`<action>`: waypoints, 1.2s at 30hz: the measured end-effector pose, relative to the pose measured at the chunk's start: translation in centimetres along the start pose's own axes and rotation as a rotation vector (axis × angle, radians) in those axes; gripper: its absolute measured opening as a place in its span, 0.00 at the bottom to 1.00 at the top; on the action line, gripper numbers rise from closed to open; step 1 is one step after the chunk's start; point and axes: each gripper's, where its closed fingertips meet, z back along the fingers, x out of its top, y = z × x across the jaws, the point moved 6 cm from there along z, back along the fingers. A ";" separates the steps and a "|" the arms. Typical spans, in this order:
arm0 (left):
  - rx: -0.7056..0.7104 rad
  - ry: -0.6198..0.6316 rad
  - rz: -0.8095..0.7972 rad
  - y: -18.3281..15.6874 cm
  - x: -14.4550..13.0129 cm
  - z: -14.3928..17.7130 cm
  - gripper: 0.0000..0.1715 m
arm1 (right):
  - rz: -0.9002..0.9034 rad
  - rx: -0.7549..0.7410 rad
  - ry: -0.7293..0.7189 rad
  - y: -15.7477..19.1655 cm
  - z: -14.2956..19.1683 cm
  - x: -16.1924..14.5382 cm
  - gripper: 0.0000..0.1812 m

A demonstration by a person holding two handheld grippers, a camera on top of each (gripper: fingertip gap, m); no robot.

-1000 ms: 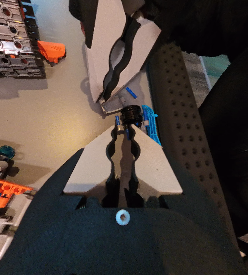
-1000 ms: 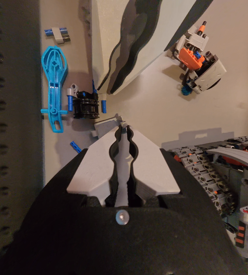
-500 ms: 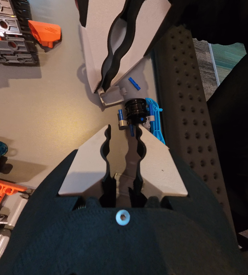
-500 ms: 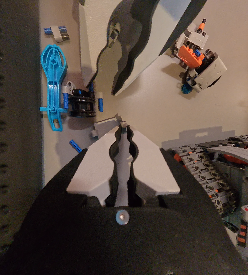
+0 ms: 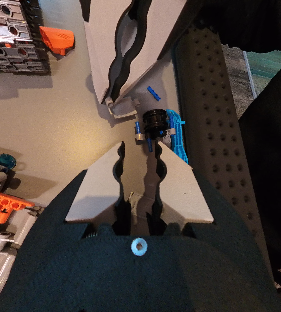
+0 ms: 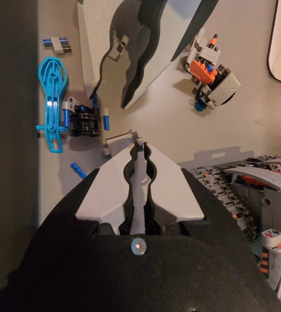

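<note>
Beige table [image 5: 35, 128] w/ scattered plastic building-toy parts; dark perforated mat [image 5: 208, 118] along one edge.

Item 1: left tongs [image 5: 139, 145]. Released, jaws spread, nothing between them. Tips sit just short of the black wheel hub [image 5: 155, 122], which carries blue pins and grey connectors. Hub lies on the table, touching or just beside the light-blue paddle piece [image 5: 178, 140] at the mat edge.

Item 2: right tongs [image 6: 140, 145]. Clenched on grey hinged panel [image 6: 119, 141], gripping only its small corner lug at the very tips. Panel looks tilted, far edge near the table; whether it touches, can't tell.

Item 3: loose blue pin [image 5: 153, 93], near the panel, apart from the hub.

Item 4: tracked vehicle model [image 6: 237, 190], grey/orange, beside the right tongs. Orange wedge part [image 5: 57, 40] next to its tread.

Item 5: small grey/orange sub-assy [image 6: 212, 81] w/ teal round stud, well apart from the hub. Short grey connector w/ blue and black pins [image 6: 57, 44] past the paddle's wide end.

Risks (est.): tip-only hold on the lug is thin; panel could pivot or slip out if bumped. Left tongs closing on the hub may catch a protruding pin and roll the hub against the paddle. Both tongs work close together; collision poss.
</note>
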 end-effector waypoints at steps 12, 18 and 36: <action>0.034 -0.013 -0.024 -0.2 0.1 0.4 0.19 | 0.000 -0.034 -0.025 -0.8 -0.1 -0.1 0.02; 0.053 -0.029 -0.021 0.1 0.2 0.6 0.19 | 0.003 -0.056 -0.033 -1.0 0.0 0.0 0.02; 0.019 -0.024 -0.110 -1.2 0.2 1.8 0.24 | -0.001 -0.097 -0.043 -1.5 0.7 -0.1 0.02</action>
